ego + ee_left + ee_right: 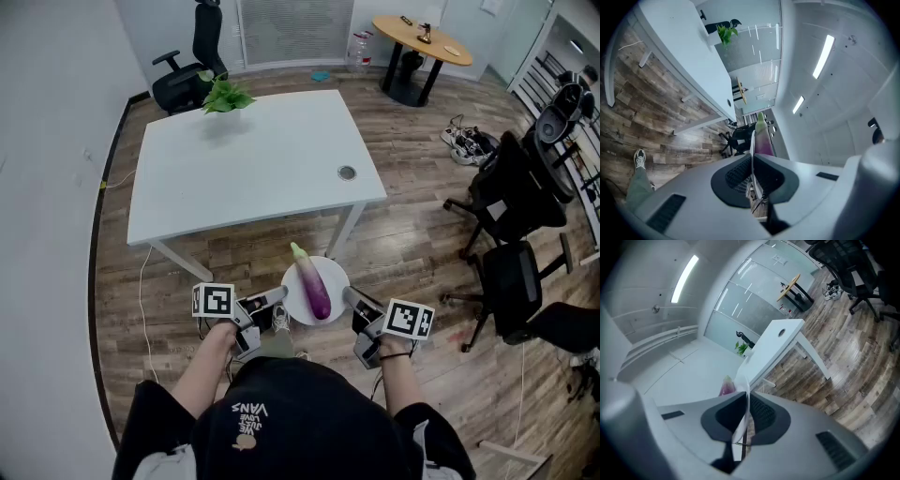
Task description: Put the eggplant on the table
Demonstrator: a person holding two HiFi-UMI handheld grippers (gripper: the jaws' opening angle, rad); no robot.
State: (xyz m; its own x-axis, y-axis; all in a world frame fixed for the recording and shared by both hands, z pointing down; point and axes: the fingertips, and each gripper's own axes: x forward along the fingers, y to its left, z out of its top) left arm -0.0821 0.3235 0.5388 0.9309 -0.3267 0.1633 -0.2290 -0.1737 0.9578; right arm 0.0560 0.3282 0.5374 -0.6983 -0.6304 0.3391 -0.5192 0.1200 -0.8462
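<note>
The left gripper and right gripper are gripping a white plate by opposite rims, fingers clamped on it. The eggplant is lying on that plate, near the white worktop but not on it.

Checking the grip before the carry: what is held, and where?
Left gripper and right gripper pinch the plate by opposite rims; eggplant lies on it.

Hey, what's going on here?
A person holds a round white plate with a purple eggplant lying on it. The left gripper and the right gripper each have jaws shut on the plate's rim, on opposite sides. The plate hangs above the wooden floor, short of the white table.
</note>
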